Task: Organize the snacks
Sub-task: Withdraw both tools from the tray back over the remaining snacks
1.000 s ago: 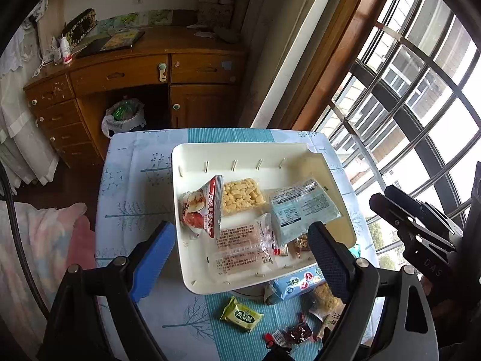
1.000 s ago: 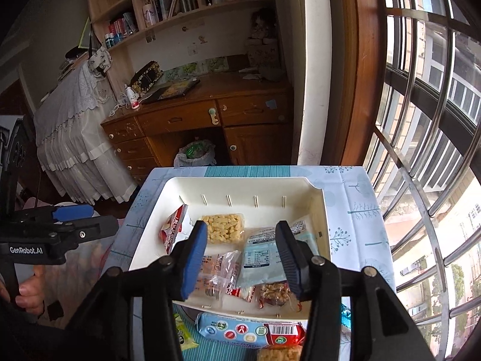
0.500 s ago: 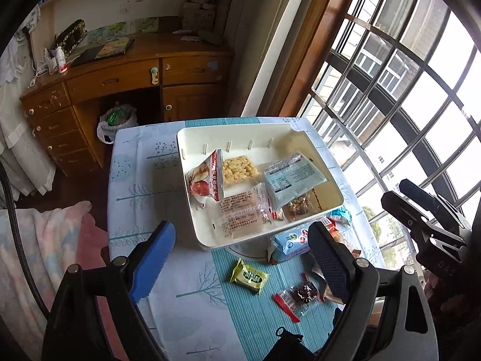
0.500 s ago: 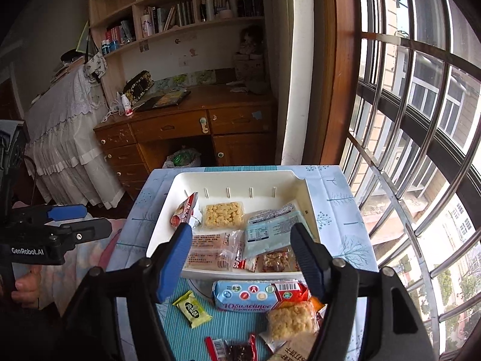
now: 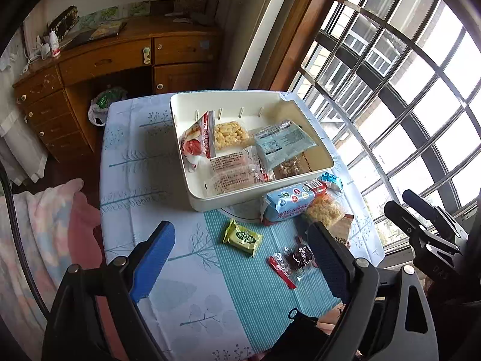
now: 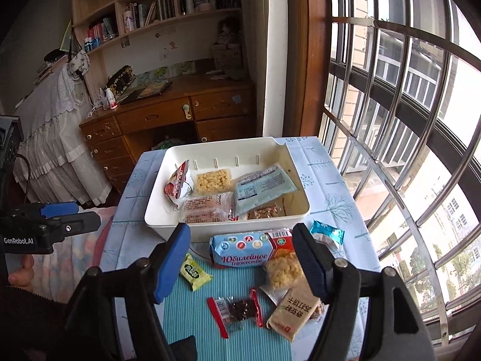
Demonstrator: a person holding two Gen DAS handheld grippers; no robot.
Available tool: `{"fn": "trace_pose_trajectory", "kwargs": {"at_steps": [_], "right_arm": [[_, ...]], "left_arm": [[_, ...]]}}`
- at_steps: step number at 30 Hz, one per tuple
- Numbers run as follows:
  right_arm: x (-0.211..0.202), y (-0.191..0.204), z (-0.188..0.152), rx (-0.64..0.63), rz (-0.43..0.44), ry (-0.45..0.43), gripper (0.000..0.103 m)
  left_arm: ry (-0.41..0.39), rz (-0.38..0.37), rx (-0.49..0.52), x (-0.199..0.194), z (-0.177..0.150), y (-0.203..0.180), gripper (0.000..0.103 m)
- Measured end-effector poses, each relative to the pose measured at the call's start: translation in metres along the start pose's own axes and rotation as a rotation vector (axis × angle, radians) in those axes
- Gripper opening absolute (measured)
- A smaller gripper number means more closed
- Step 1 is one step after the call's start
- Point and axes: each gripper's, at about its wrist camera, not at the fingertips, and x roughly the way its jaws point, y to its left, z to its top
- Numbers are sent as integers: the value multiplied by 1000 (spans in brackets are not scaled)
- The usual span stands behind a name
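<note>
**Both claws empty above the loose snacks**

The left gripper point(image 5: 240, 258) and right gripper point(image 6: 245, 264) hang spread wide, holding nothing. Just beyond them on the striped cloth lie a dark red-ended packet point(image 6: 237, 310), a green packet point(image 6: 195, 272) and a blue biscuit pack point(image 6: 249, 249). Farther off, the white bin point(image 6: 168, 231) holds several snack bags, and the wooden desk point(image 6: 168, 114) stands behind it.
</note>
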Motion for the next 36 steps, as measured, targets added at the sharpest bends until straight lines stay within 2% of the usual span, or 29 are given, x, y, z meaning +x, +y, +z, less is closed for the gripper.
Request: {"fn": "trace_pose_trajectory", "kwargs": {"at_steps": [6, 11, 15, 36], "right_arm": [[2, -14, -26, 29, -4, 72, 73], [7, -34, -48, 77, 22, 151, 73], [15, -52, -60, 113, 62, 216, 73], [77, -121, -66, 69, 278, 464, 73]], "left_arm": [[39, 0, -53, 10, -10, -2, 89], [71, 16, -91, 19, -13, -12, 89], [116, -1, -141, 32, -20, -23, 89], [296, 68, -432, 93, -69, -70, 89]]}}
